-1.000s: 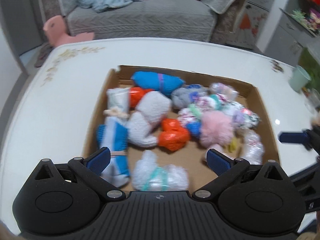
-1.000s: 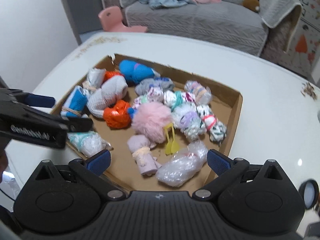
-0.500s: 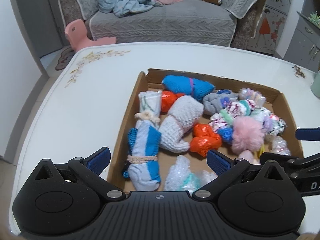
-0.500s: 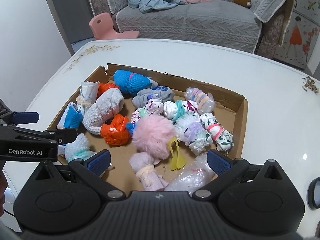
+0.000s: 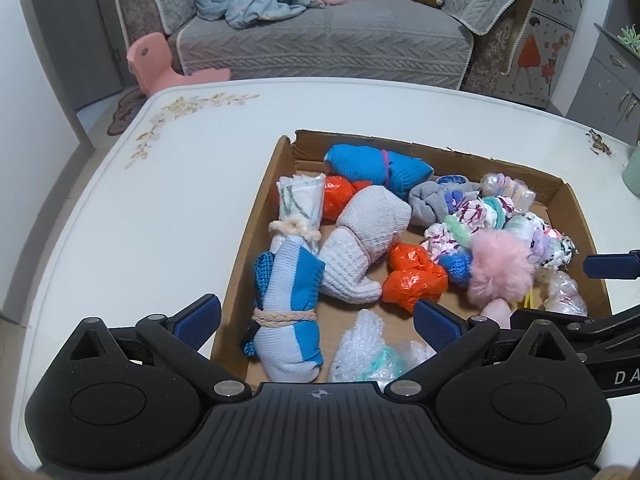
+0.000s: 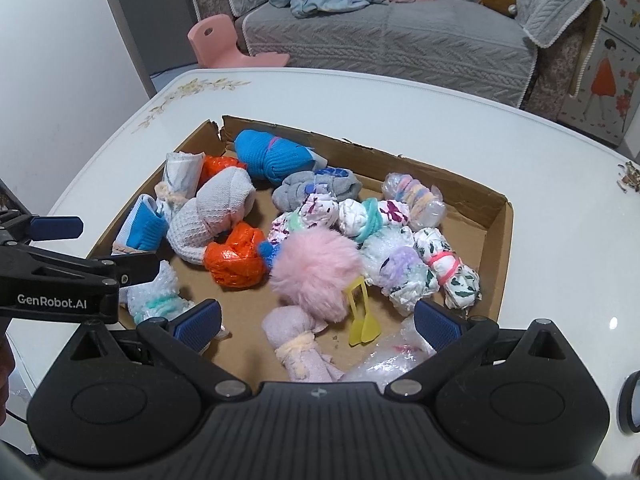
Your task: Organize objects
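Observation:
A shallow cardboard tray on the white table holds several rolled socks, wrapped bundles and a pink pompom. My left gripper is open above the tray's near left corner, over a blue-and-white sock roll and a bubble-wrap bundle. My right gripper is open over the tray's near edge, above a lilac roll, a yellow clip and a clear bag. Neither holds anything. Each gripper appears at the side of the other's view.
The white table has a floral print at its far left corner. A grey sofa with clothes and a pink child's chair stand behind. A pale green cup sits at the table's right edge.
Both views have shifted: the left gripper moved left and back so the tray sits further right in its view; the right gripper drew nearer the tray. Both stayed open.

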